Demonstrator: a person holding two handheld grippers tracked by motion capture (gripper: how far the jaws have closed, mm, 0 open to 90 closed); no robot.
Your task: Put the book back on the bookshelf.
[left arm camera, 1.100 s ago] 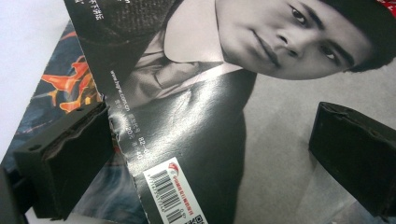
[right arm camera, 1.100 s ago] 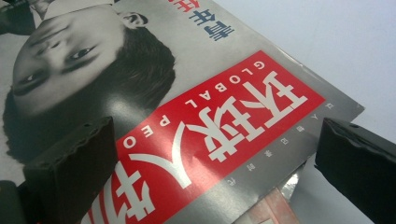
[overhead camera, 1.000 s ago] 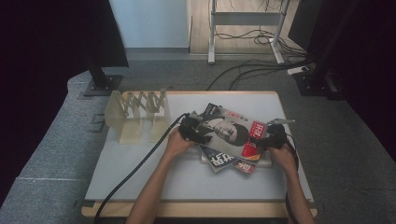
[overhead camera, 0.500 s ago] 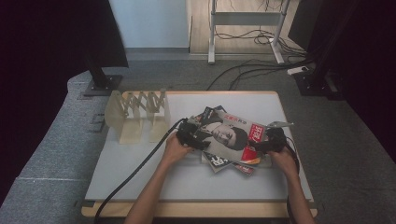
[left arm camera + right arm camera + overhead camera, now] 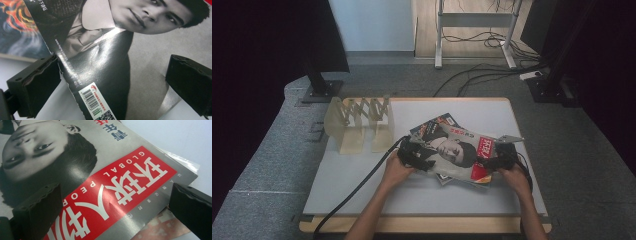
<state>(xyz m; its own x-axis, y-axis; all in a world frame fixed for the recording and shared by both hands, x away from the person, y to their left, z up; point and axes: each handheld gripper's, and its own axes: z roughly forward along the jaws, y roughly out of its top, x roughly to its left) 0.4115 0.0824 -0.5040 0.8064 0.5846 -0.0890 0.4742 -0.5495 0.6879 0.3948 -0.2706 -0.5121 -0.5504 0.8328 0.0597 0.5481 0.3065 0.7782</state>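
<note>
Tools first: the left tool sits wide open at the top magazine's nine o'clock end, jaws straddling its barcode corner. That magazine tops a small stack on the white worktop, long axis running ten to four o'clock. At its four o'clock, red-titled end, the right tool gapes equally wide, equally near.

Glossy paper magazine, matt black jaws, smooth matt white table, pale wooden rack.
</note>
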